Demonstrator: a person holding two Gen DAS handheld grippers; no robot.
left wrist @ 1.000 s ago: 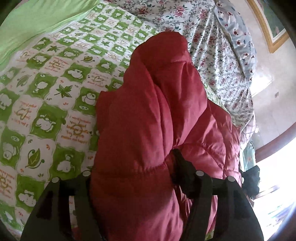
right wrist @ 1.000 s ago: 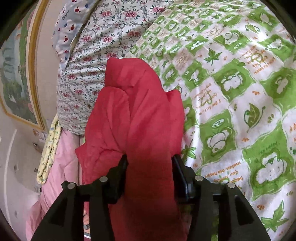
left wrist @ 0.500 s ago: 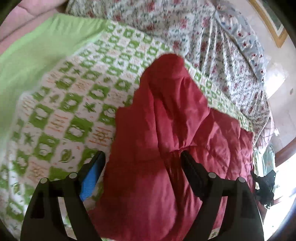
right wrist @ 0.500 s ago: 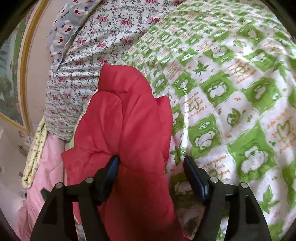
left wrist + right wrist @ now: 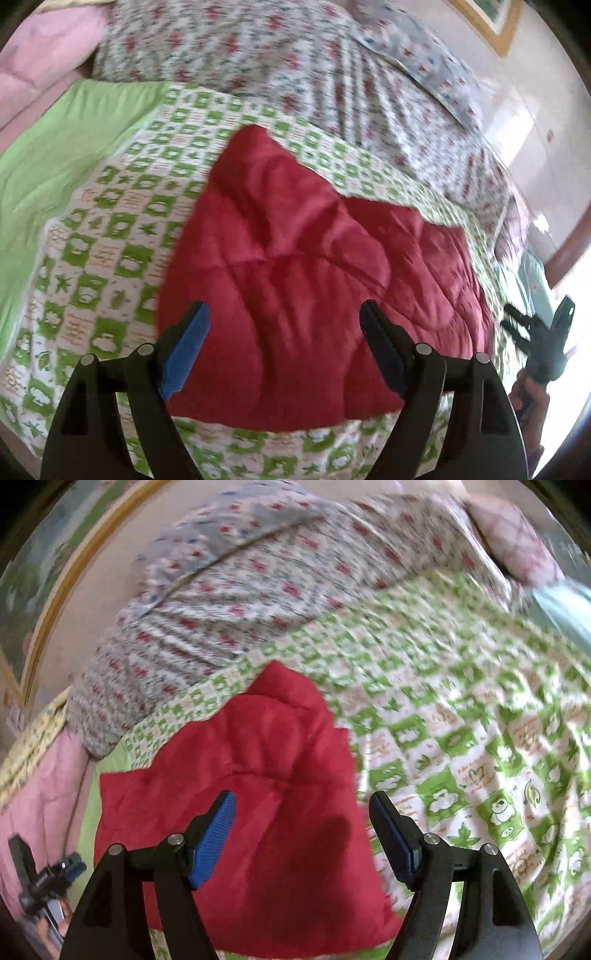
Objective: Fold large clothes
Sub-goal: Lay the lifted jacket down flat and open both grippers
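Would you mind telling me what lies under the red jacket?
The red jacket lies on the green-and-white checked sheet, which shows on all sides of it. The part of the sheet beneath the jacket is covered, so anything there cannot be seen.

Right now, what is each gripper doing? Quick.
Left gripper: open, jaws have just been opening, nothing between its fingers; red padded garment lies below.
Right gripper: open, just opened too, holding nothing.
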